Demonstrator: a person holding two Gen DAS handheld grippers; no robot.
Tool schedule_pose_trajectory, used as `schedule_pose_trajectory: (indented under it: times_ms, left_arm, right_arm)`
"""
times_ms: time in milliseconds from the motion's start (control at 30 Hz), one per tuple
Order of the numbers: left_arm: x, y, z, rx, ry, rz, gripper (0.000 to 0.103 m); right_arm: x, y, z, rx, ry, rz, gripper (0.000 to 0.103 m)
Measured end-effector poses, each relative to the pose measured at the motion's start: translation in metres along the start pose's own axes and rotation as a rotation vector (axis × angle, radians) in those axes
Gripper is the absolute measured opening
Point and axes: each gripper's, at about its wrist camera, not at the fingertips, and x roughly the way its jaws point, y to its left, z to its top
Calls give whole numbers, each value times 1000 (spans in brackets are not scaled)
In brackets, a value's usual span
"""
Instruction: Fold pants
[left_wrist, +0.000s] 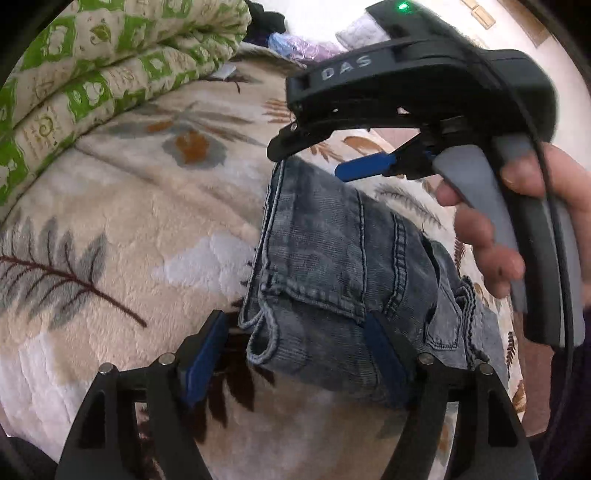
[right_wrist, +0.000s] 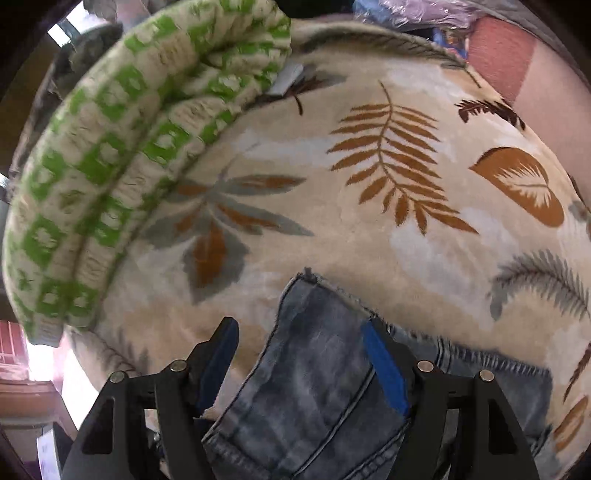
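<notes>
Folded jeans (left_wrist: 332, 266) on the bed's blanket (left_wrist: 122, 206)

Your left tool (left_wrist: 299, 363) gapes over their lower end; the right tool (left_wrist: 306, 162), also open, tops the upper end; long axis runs upward.

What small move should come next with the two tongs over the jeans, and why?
Probably lower both tongs and close them on the denim. The jeans lie in a folded bundle on the leaf-print blanket. The left tongs and the right tongs both stand open astride its edges, pads not pressing, so nothing is gripped yet for another fold.
</notes>
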Motion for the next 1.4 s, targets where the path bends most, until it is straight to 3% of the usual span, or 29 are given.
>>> schedule_pose_trajectory:
  times_ms: [400,533,700,867,1067,1400]
  left_arm:
    - [5,-10,-1,84,-21,59,75]
    - [5,-12,-3,107,-26,64,69]
    - [6,-13,-4,126,-34,72,63]
    - [5,-18,-8,156,-42,65,54]
    - [7,-23,-9,207,-62,68,42]
    - [-2,-36,-13,283,-104,81,34]
  right_arm:
    - [39,-10,1,-37,59,-159,74]
    - [42,-20,-1,0,46,-122,68]
    - [35,-27,-3,-7,42,-130,48]
    - [23,-36,-12,-5,12,-148,36]
    - [-1,-39,-24,28,-55,-135,33]
    - [-43,-34,-48,77,-187,-73,33]
